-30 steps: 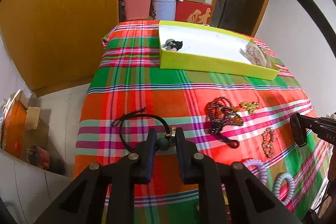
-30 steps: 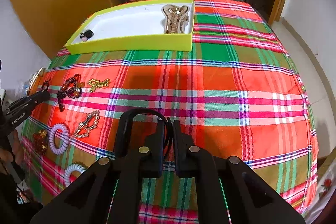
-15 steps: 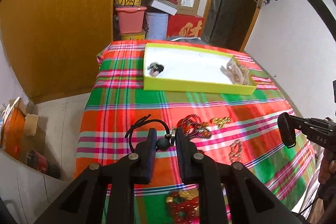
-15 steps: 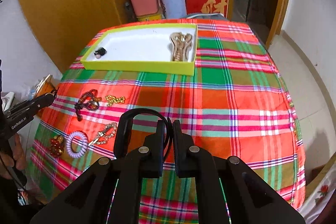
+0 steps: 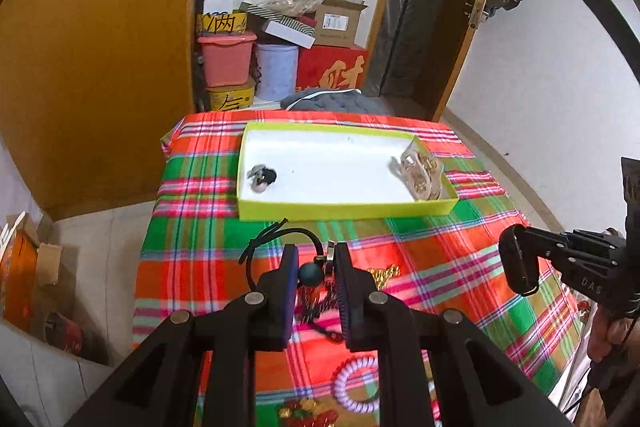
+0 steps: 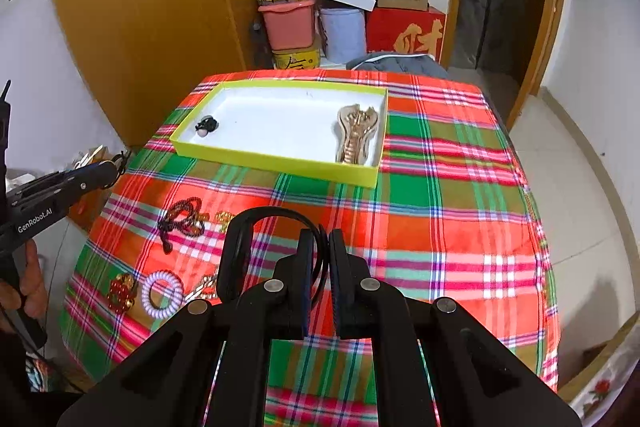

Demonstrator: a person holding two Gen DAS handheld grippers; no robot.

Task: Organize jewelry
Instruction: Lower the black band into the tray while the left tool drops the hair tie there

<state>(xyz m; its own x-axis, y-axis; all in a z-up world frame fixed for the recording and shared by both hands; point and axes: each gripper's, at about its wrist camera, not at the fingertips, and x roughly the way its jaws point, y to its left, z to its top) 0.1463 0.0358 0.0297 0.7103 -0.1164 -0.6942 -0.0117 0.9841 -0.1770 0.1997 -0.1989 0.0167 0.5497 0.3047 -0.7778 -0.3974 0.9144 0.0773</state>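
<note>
Left wrist view: the left gripper (image 5: pixel 314 273) is clenched on a black cord necklace (image 5: pixel 280 239), with a dark round bead (image 5: pixel 310 273) pinched between its two fingers. The cord rises as a thin loop above the fingertips and ends in a small knot to the upper left. The gripper hangs above the plaid tablecloth (image 5: pixel 200 267), not touching it. Straight ahead of the fingers, a little apart, lies the yellow-green tray (image 5: pixel 344 209); its near wall faces the gripper and its white floor is mostly bare. In the tray's left part sits a small dark hair tie (image 5: pixel 262 177), and against its right wall lies a beige hair claw (image 5: pixel 418 177). To the left of the gripper the cloth edge drops to the floor beside an orange wardrobe (image 5: pixel 100 67).

Below and behind the left fingers there is a dark bead bracelet (image 5: pixel 320 301), a gold chain (image 5: pixel 384 273) to the right, and a lilac spiral hair tie (image 5: pixel 356 385) close to the camera.

Right wrist view: the right gripper (image 6: pixel 320 255) is closed on a black headband (image 6: pixel 256 227), whose thin band is nipped between the pads while the arch curves to the left. Ahead and to the right of this gripper the cloth is open up to the table's far and right edges. To its left lie the bracelets and hair ties, and the left gripper enters from the left border.
</note>
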